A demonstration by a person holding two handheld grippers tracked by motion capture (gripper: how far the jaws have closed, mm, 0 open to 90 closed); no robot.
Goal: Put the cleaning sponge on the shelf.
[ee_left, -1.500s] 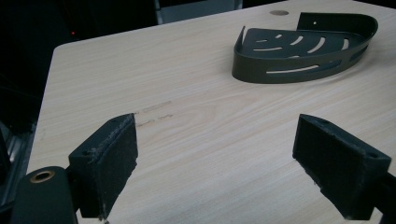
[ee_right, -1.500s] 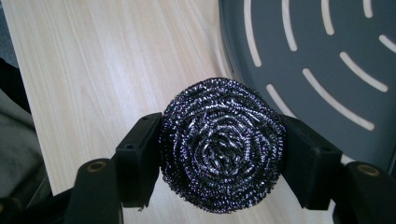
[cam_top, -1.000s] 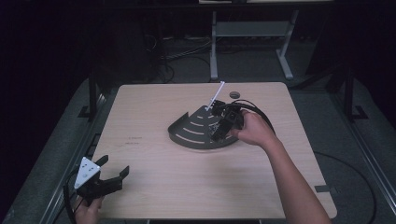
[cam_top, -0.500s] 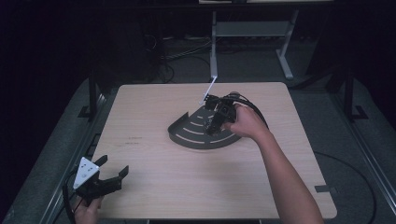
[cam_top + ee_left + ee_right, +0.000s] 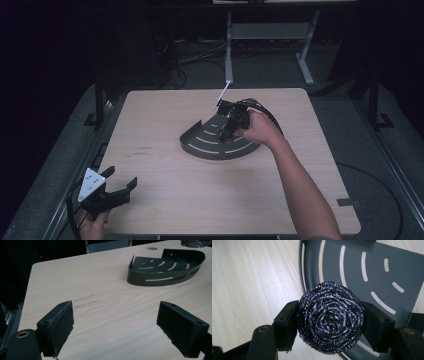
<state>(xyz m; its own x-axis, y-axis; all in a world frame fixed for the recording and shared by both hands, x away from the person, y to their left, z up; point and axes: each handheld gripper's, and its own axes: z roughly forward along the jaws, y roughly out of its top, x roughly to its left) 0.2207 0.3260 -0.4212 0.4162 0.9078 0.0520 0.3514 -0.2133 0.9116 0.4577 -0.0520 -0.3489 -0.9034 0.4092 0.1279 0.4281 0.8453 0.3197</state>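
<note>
Your right gripper has slid left across the counter over the last second, off the far right corner of the dark slotted tray and in over its middle. The steel scourer clamped in its jaws has come along, now above the tray's slotted floor. Your right hand has followed.

Black two-jaw tools are showing in both hands, the forearms bare of sleeves. The left gripper is carrying a grey three-cornered plate dotted with small marks, its jaws faced with rough black pads. The right gripper is showing brass-ringed screw holes, with black cables looping behind it.
</note>
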